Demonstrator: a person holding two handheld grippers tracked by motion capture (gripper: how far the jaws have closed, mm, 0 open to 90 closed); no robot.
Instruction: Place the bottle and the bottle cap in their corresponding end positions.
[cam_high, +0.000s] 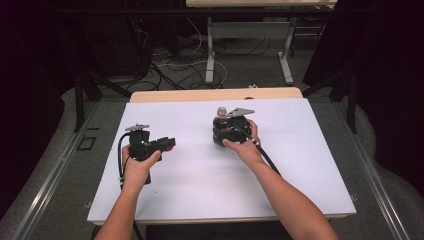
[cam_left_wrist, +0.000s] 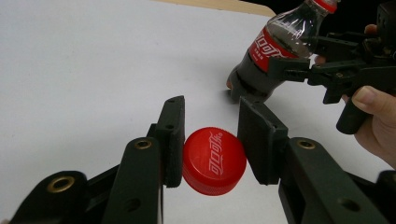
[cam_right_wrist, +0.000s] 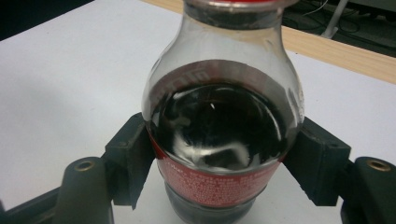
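Red cap: sitting between the 2 fingers of the left gripper, which are pinching it at its sides, printed top facing the camera, just above the white desk.
Cola bottle: dark drink inside, red label around its middle, leaning in the left gripper view, base at the desk near its middle.
Right gripper: its 2 fingers are clamping the bottle at the label from both sides.
Left hand: holding its gripper at the desk's left part, well apart from the bottle.
Right hand: gripping its tool behind the bottle.
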